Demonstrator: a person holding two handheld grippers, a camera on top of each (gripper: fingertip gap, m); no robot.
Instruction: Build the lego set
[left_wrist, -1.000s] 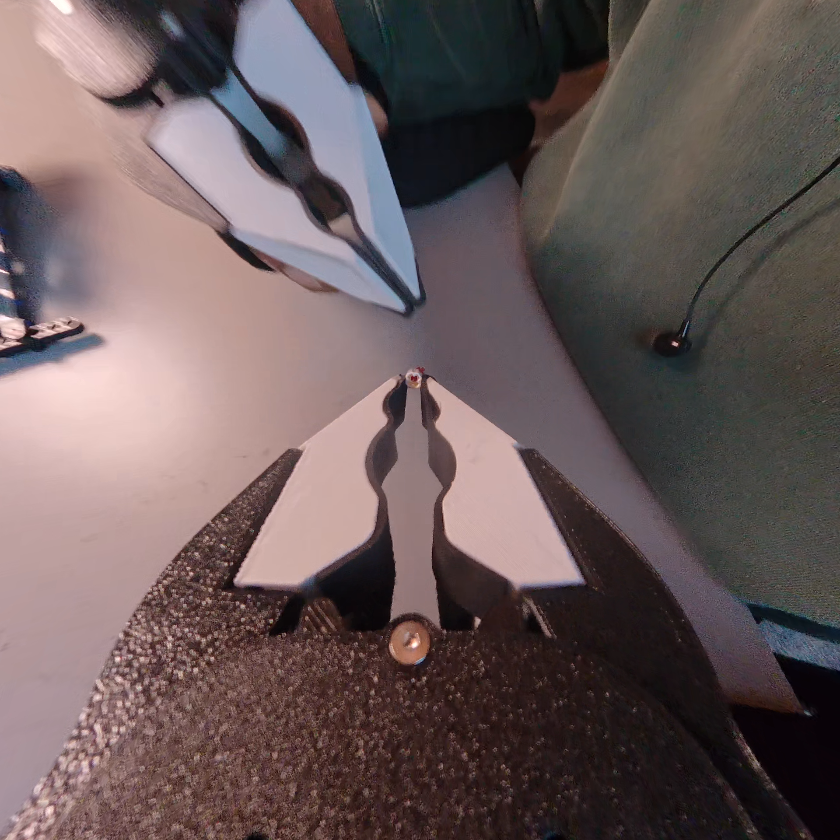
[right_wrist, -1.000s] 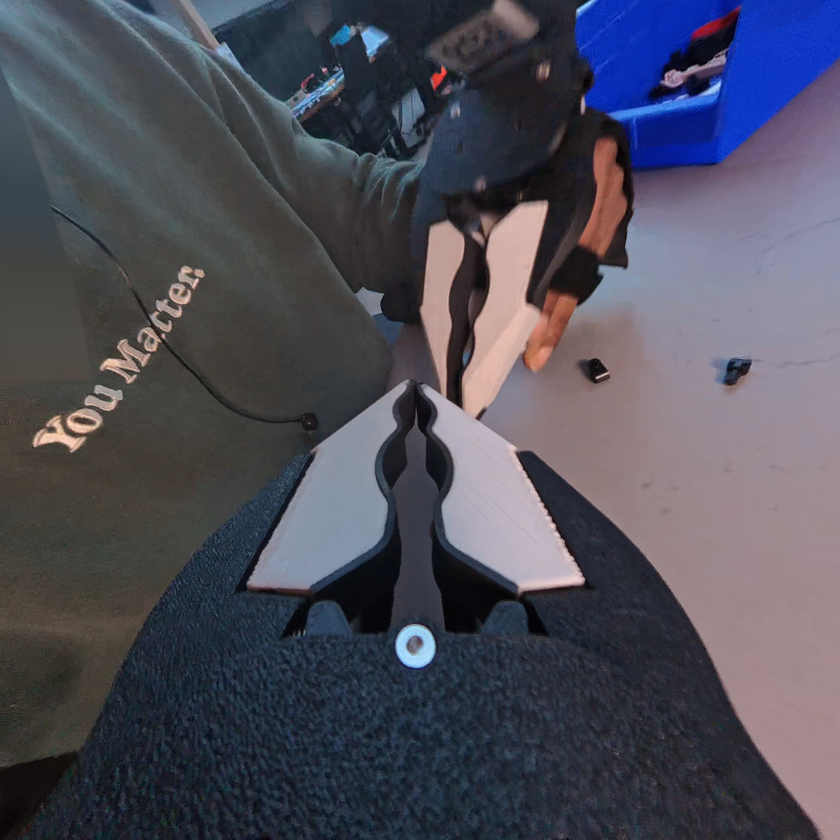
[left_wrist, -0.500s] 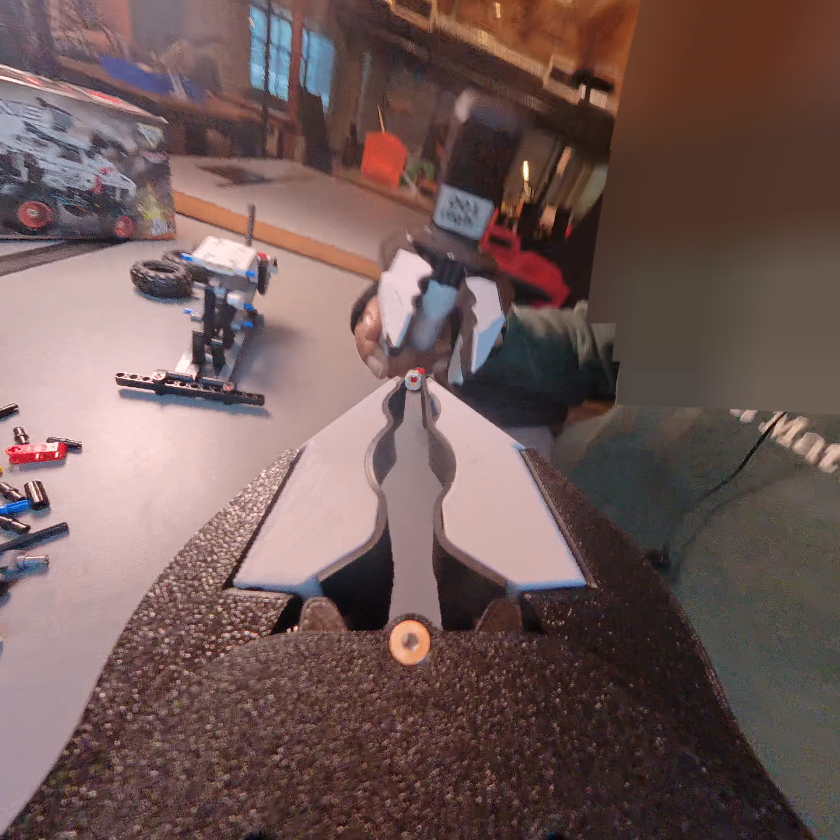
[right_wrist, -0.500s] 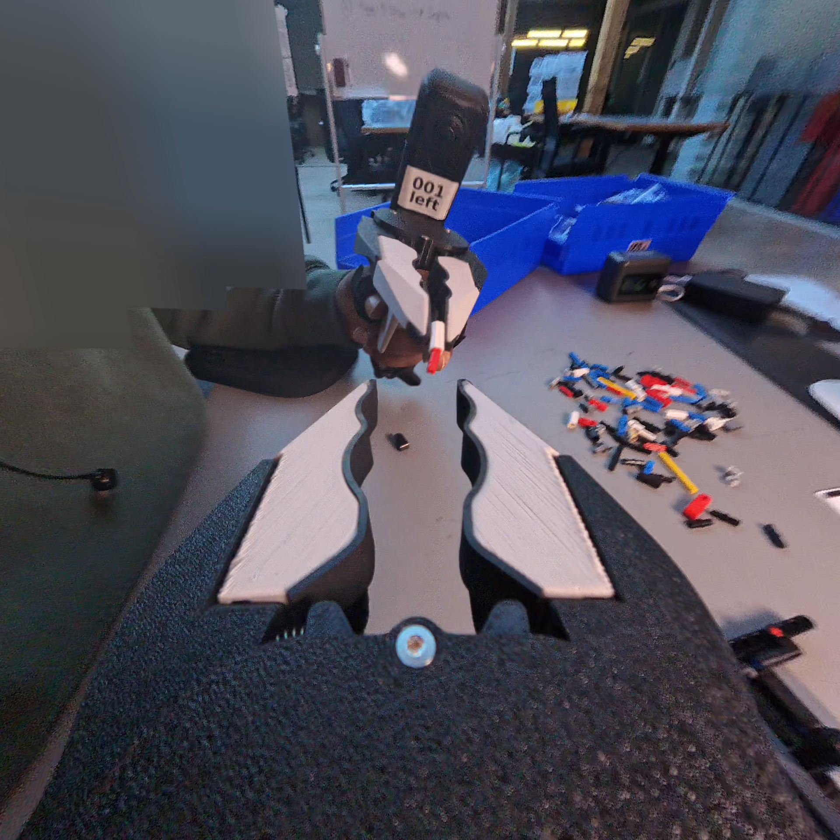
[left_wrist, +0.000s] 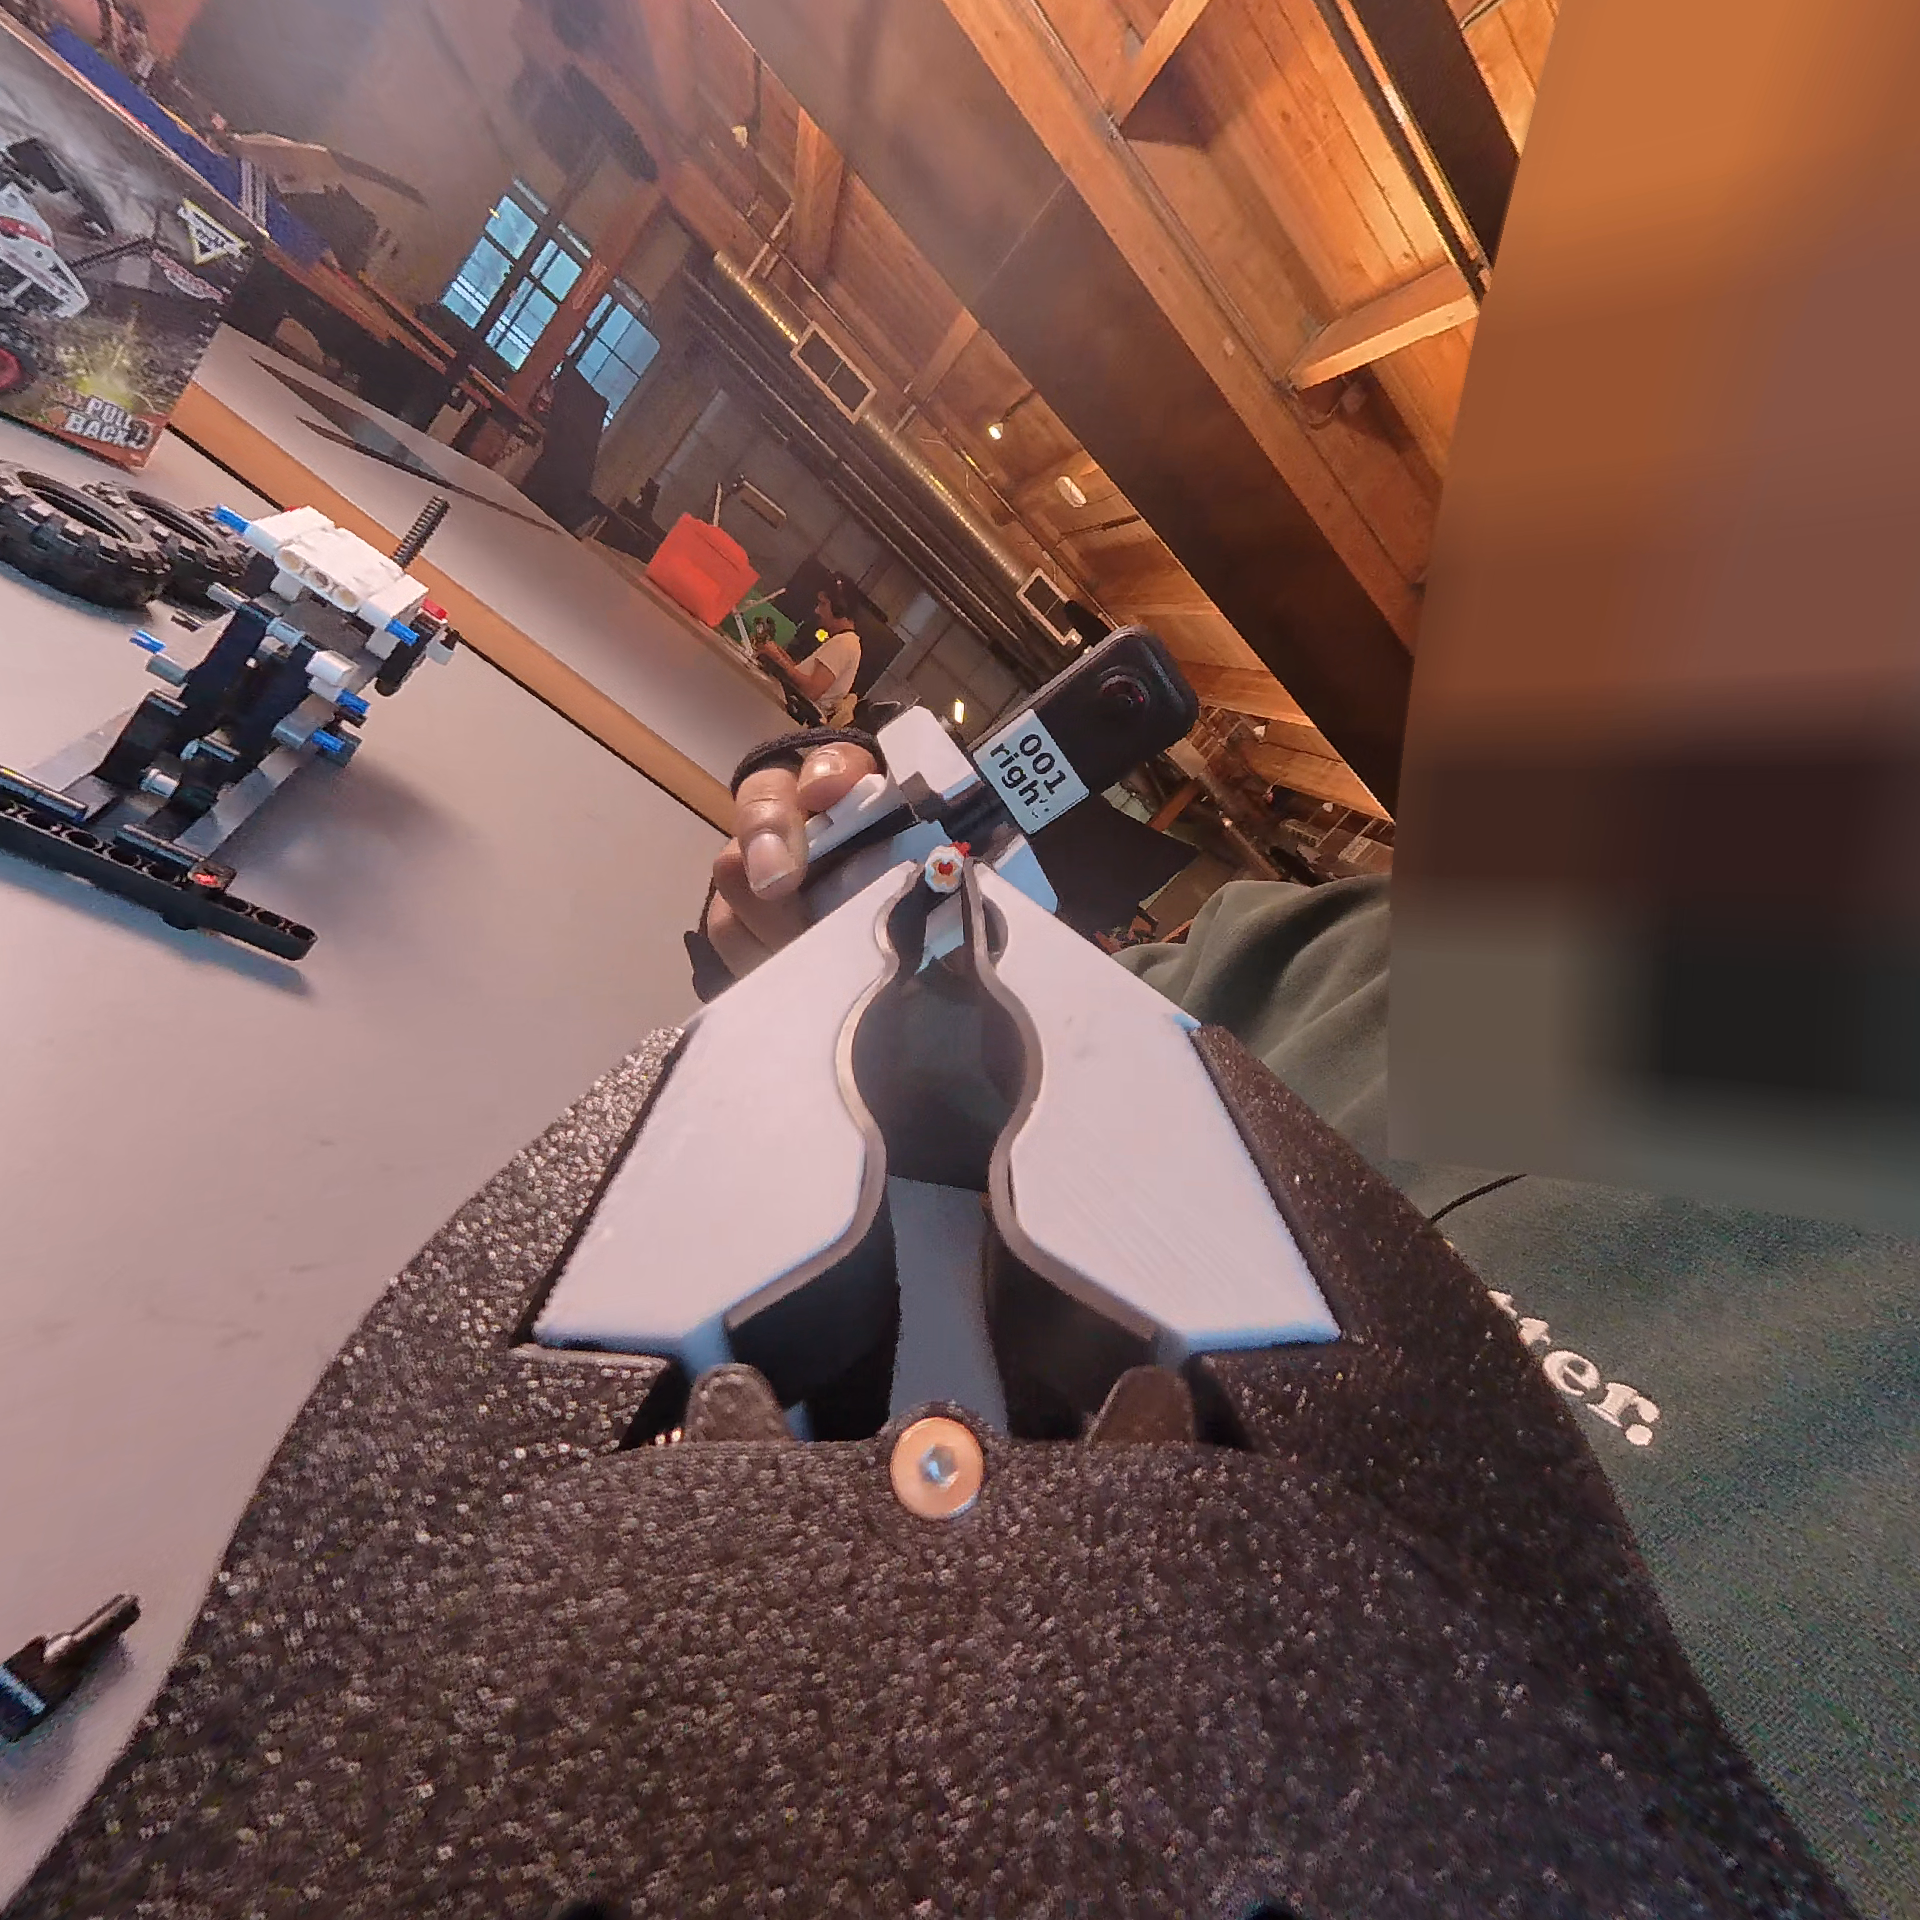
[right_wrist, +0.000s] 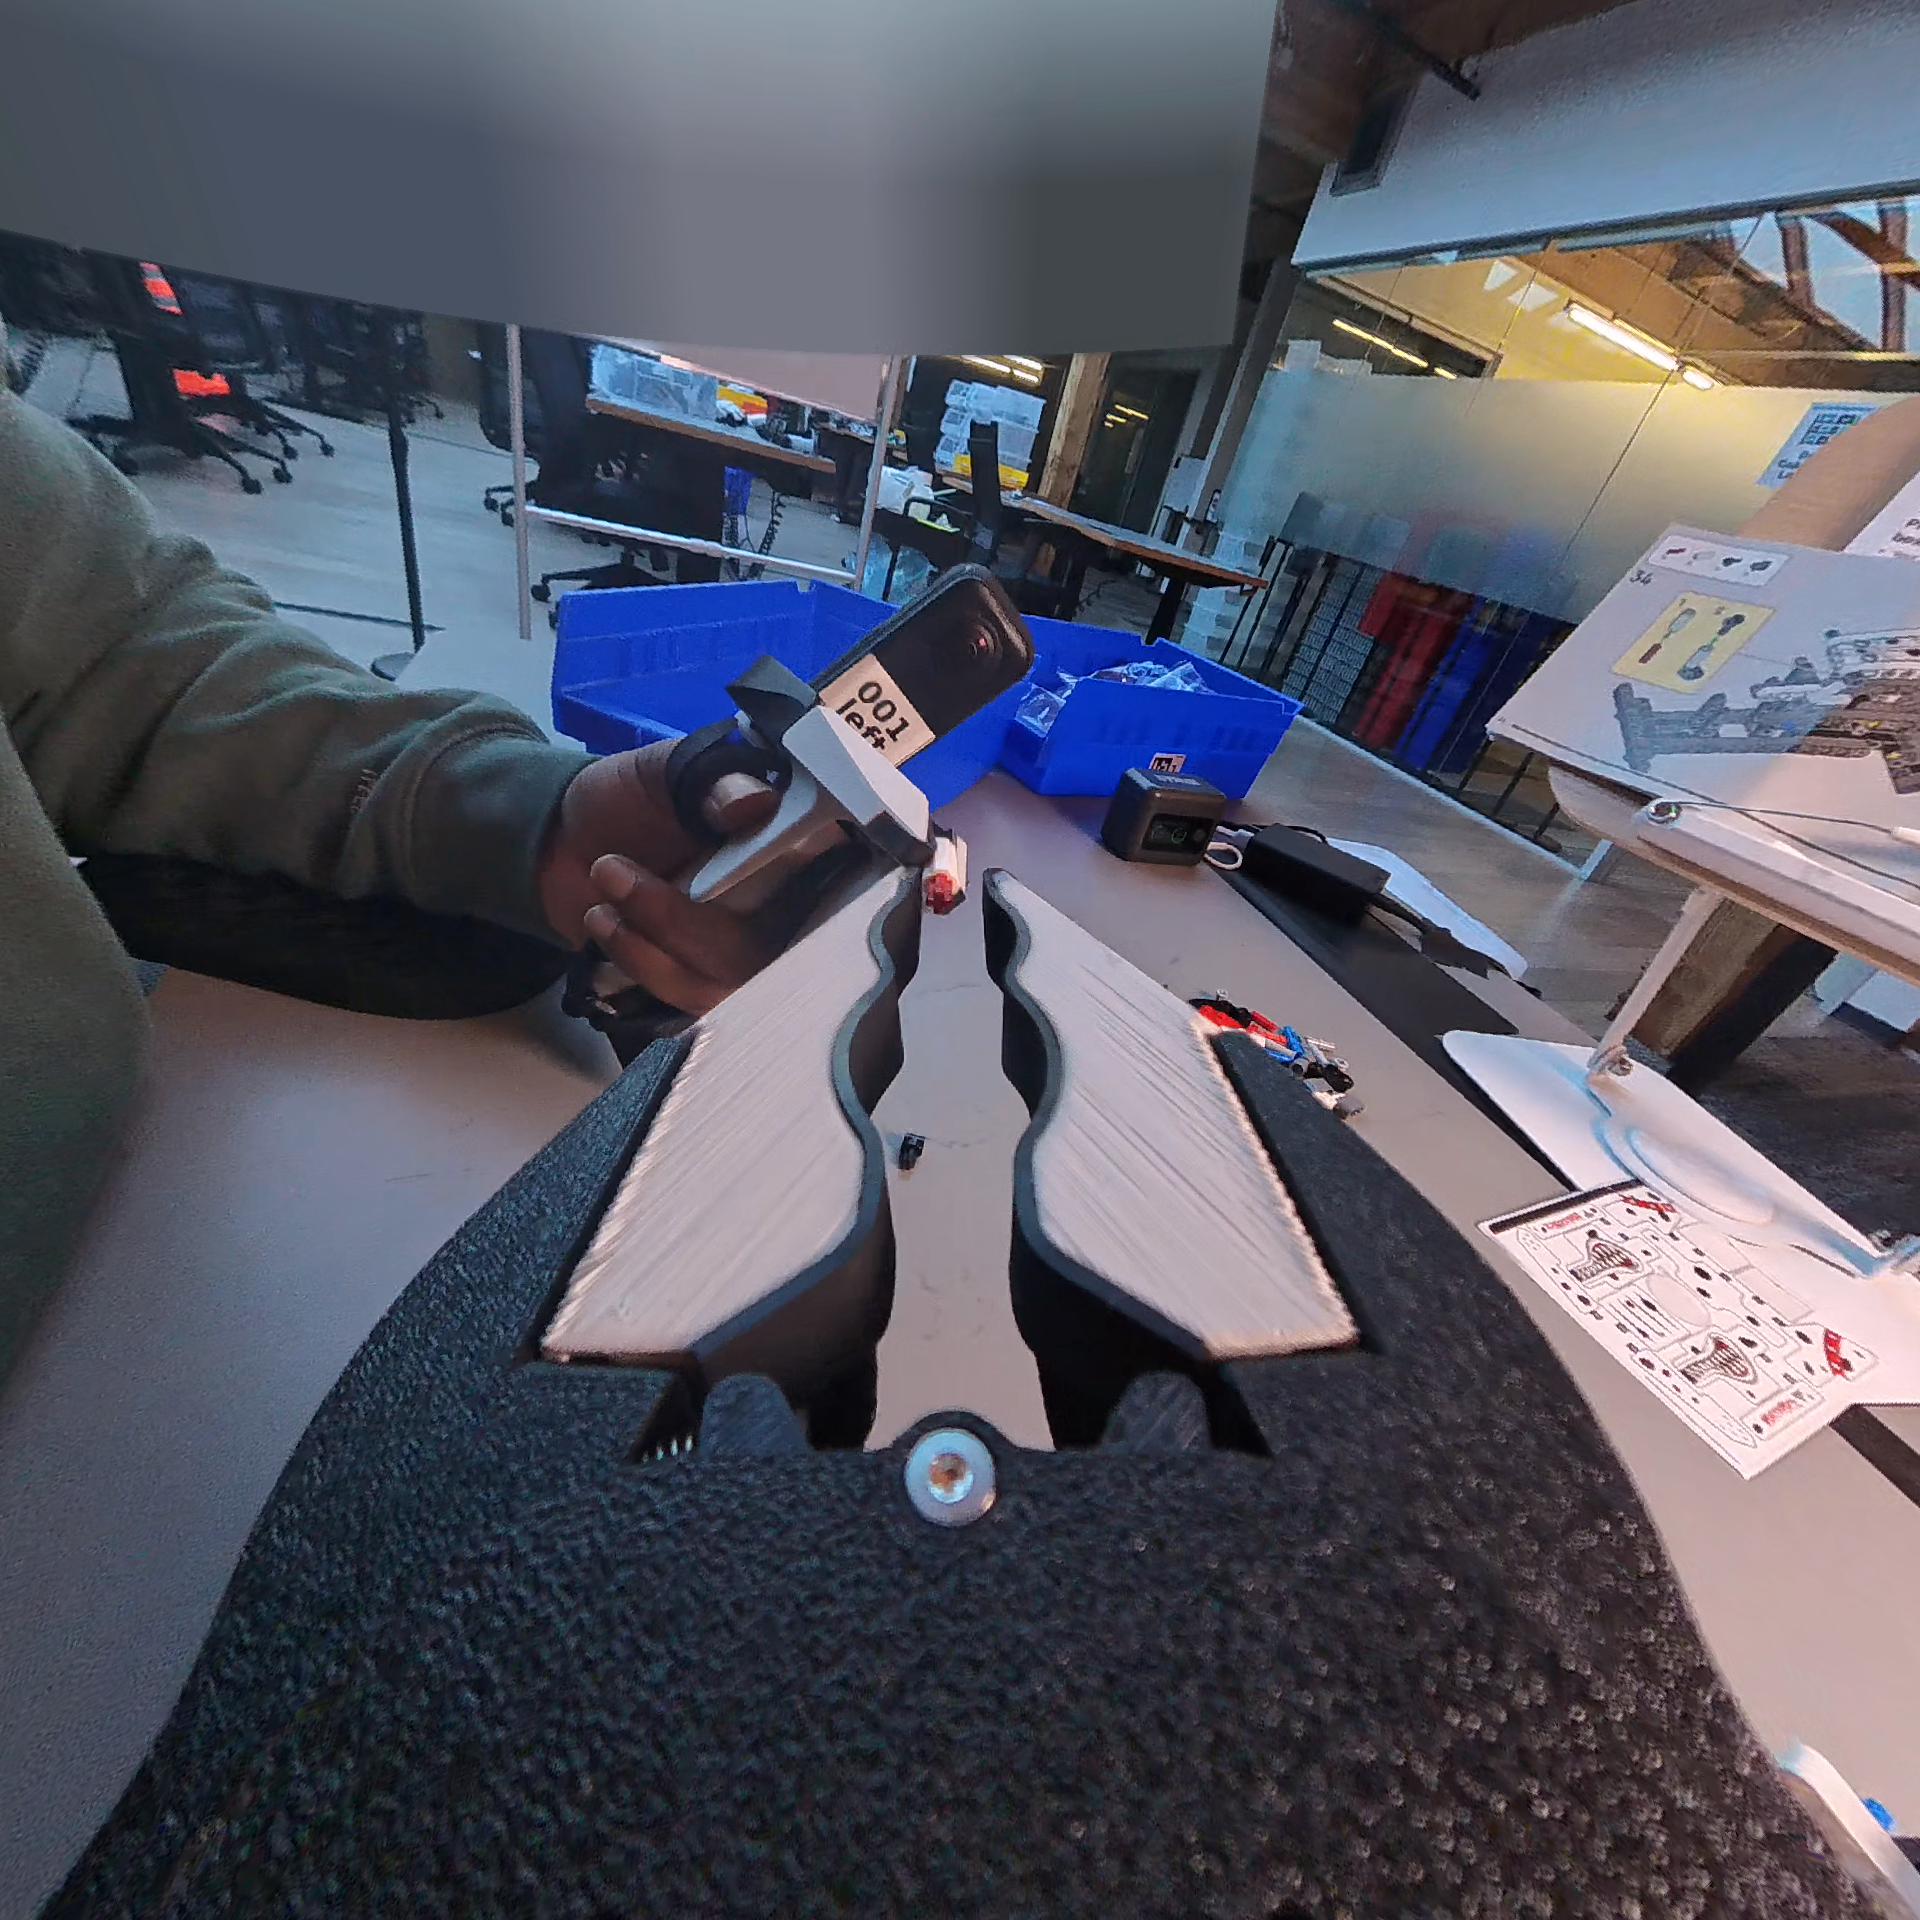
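Observation:
My left gripper (left_wrist: 943, 885) is shut on a small white and red lego piece (left_wrist: 943, 869), held up in the air. In the right wrist view the left gripper (right_wrist: 930, 857) comes in from the left, and the piece (right_wrist: 943, 881) sits at the gap between the tips of my right gripper (right_wrist: 951, 888). The right jaws are open a little, and contact with the piece cannot be told. One right finger (left_wrist: 920, 753) shows just beyond my left tips. The partly built lego model (left_wrist: 260, 665) stands on the grey table (left_wrist: 364, 1039) to the left.
Black tyres (left_wrist: 73, 530) and the set's box (left_wrist: 94, 260) lie far left. A black pin (right_wrist: 911, 1148) lies under the right gripper. Loose pieces (right_wrist: 1278, 1039), a sticker sheet (right_wrist: 1683, 1320), an instruction booklet on a stand (right_wrist: 1745, 675) and blue bins (right_wrist: 707, 665) are to the right. My two grippers' fingertips are within a few centimetres of each other. The partly built lego model (left_wrist: 260, 665) is about 25 centimetres from both grippers' fingertips.
Both grippers rose from the table and tilted up. The right gripper opened, then narrowed and moved in until the piece in the left gripper stood at its tips.

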